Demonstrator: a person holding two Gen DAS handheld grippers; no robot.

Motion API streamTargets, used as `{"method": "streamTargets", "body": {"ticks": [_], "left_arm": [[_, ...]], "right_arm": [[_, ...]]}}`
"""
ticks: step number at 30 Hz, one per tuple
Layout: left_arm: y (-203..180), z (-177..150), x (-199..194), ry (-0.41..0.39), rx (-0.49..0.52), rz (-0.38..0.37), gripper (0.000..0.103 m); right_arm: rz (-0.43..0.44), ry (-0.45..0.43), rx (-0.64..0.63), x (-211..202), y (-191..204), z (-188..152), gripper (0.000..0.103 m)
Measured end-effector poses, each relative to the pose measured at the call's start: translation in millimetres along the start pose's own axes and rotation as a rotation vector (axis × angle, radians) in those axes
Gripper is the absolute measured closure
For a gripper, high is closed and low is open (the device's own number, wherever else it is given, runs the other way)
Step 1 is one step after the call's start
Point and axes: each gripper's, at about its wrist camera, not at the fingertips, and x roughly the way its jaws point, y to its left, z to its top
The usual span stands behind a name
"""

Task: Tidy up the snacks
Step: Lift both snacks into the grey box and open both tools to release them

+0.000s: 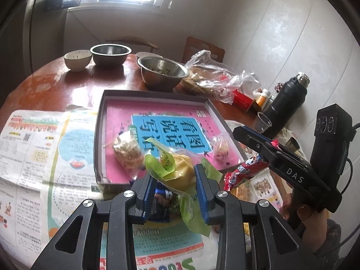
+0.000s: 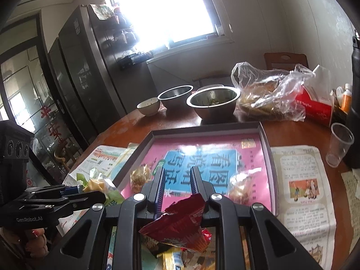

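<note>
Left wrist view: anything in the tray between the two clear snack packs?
Nothing. Between the left pack and the right pack only the pink tray liner with its blue label shows, in the left wrist view.

**Where everything sits on the surface**

We find the shallow tray [image 1: 102,121] at the middle of the surface [image 1: 56,83], resting partly on newspaper sheets [image 1: 45,148] that reach toward the near edge. In the tray lie two small snack packets [image 1: 126,148], one near its left wall and one [image 1: 219,148] near its right. Behind the tray, toward the far edge, stand two metal bowls [image 1: 162,72] and a small bowl [image 1: 77,59]. At the far right sit a plastic bag [image 1: 213,76], a flask [image 1: 285,103] and a cup [image 1: 262,122].
</note>
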Motion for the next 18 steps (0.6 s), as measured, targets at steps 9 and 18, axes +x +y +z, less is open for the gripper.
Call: {"method": "streamTargets", "body": {"ticks": [9,18], "left_arm": [[7,22,15,-0.004,-0.005,0.022,0.069],[14,39,32,-0.011,-0.013,0.053,0.069]], "right_arm": [[0.003,-0.03,0.017,9,-8,22,0.08],[0.009,-0.032,0.066,21,-19,31,0.08]]}}
